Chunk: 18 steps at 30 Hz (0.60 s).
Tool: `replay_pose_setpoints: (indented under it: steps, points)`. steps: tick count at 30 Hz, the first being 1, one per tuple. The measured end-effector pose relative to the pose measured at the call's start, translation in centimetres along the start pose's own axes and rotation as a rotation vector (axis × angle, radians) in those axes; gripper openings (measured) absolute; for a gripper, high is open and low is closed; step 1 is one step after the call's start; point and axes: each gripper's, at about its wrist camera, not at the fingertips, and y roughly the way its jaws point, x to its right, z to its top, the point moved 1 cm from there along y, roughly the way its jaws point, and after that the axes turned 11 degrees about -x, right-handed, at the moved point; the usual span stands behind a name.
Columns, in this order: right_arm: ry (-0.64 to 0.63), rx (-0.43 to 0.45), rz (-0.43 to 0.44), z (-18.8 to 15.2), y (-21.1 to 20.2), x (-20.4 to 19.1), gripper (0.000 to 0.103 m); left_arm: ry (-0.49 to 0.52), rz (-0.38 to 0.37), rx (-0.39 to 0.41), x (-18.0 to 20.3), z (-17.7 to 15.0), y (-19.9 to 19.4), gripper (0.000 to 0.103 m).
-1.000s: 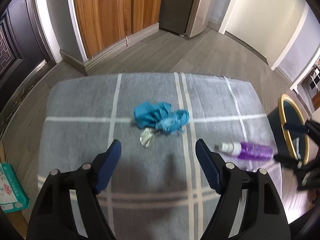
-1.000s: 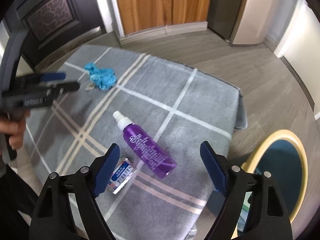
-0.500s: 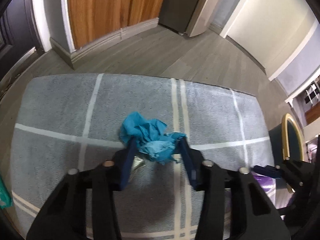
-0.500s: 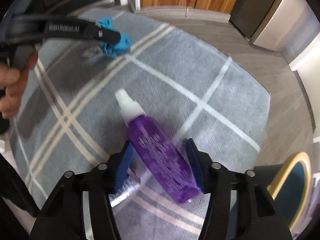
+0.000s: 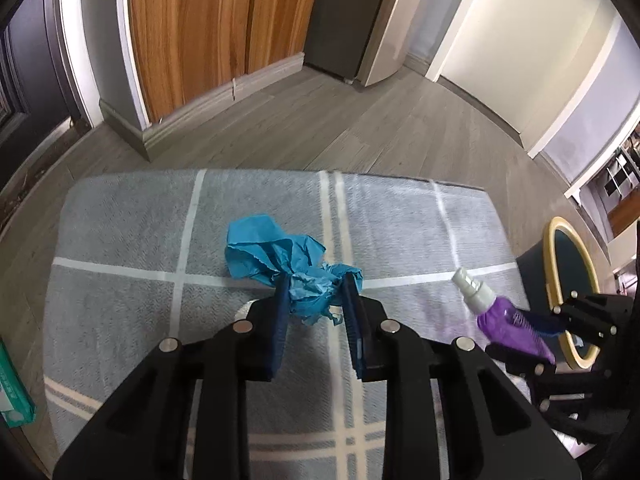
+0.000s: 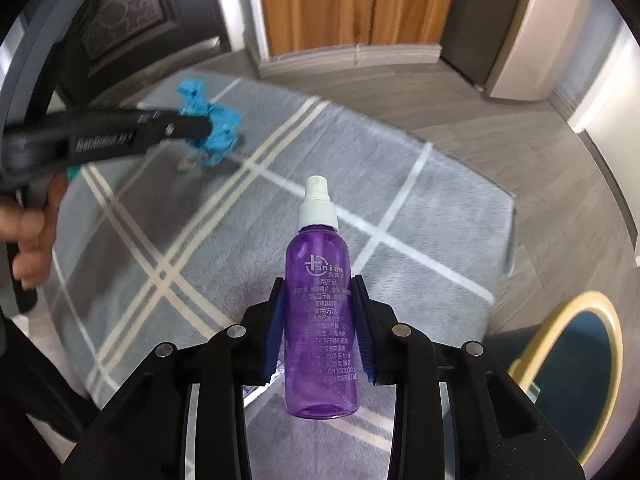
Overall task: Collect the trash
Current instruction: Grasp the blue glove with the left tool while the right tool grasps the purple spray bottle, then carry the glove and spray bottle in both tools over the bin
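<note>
A crumpled blue paper [image 5: 264, 248] lies on the grey checked rug [image 5: 120, 312]. My left gripper [image 5: 314, 286] is closing on its near end, and both blue pads press into the paper. In the right wrist view the same paper [image 6: 224, 120] sits at the tip of the left gripper [image 6: 202, 130]. My right gripper [image 6: 317, 280] is closing on a purple spray bottle [image 6: 318, 248] with a white nozzle. The bottle's sides touch both pads and its nozzle points away from me. The left wrist view shows that bottle [image 5: 504, 328] at the right, near the bin.
A dark bin with a yellow rim [image 6: 560, 320] stands off the rug's right edge. A small silvery wrapper [image 5: 245, 307] lies beside the blue paper. A green pack [image 5: 12, 396] rests on the floor at the left. A hand [image 6: 28, 248] holds the left gripper's handle.
Both grippers went from wide open to closed on their objects. The left one moved forward onto the blue paper. The bottle now lines up between the right pads.
</note>
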Motion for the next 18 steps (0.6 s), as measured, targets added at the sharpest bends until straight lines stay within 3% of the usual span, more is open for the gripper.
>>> replay_pose_setpoints:
  steps: [6, 18]
  points:
    - [0.058, 0.072, 0.004, -1.2, -3.4, 2.0, 0.034, 0.076, 0.031, 0.055, 3.2, -0.6, -3.3, 0.024]
    - [0.126, 0.154, -0.001, -4.9, -7.8, 3.6, 0.033, 0.149, 0.017, 0.122, 7.6, -1.6, -7.3, 0.024]
